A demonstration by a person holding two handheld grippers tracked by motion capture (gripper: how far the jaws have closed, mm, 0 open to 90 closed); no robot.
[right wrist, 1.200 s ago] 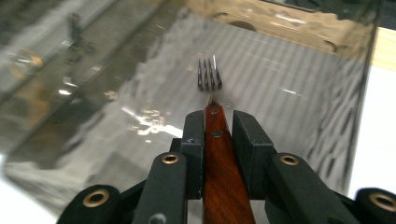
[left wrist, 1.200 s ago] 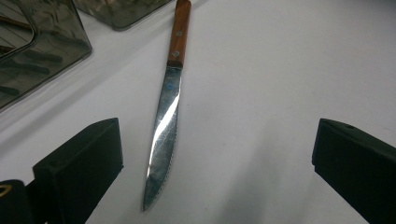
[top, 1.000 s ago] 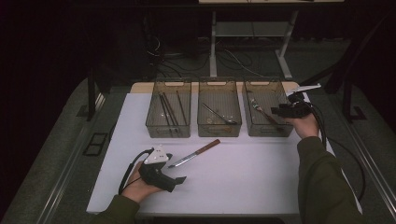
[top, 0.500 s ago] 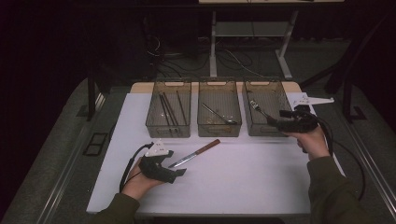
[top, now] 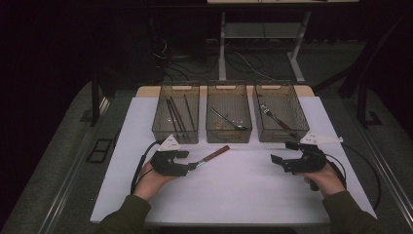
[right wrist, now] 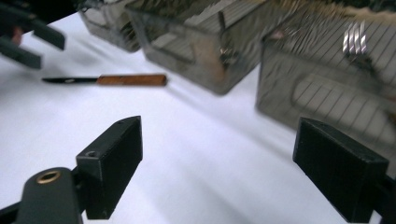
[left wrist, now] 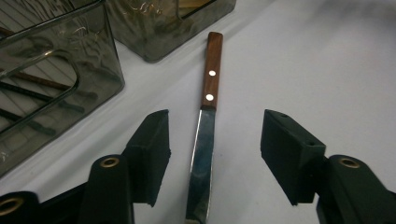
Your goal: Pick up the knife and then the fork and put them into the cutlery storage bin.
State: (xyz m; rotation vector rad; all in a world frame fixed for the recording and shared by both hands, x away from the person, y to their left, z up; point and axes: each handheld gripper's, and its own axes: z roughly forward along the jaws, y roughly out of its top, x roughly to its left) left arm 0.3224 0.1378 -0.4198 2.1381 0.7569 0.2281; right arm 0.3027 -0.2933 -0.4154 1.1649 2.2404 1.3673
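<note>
Tabletop (top: 253,195): white and wide; three clear bins stand in a row at its far side.
Left bin (top: 176,113): it has thin dark sticks inside, I think chopsticks.
Middle bin (top: 228,112): a spoon lies in it.
Right bin (top: 279,112): a fork lies in it.
Right claw (top: 283,153): it hangs low over the bare tabletop in front of the right bin; its jaws have just been opening, now spread wide with nothing between them.
Left claw (top: 189,161): it sits low at the knife's blade; its jaws have just been closing, but in the left gripper view both pads are apart from the steel, so nothing is pinched yet.
Knife (left wrist: 203,154): flat on the tabletop, just in front of the left and middle bins, brown handle toward the bins, blade between the left jaws.
Risk: the blade is thin, smooth and flat on the surface. If the pads close too high, they can meet above it and miss. If they catch only the edge, the knife may turn or slide out, because the heavier handle is far from the grip.
</note>
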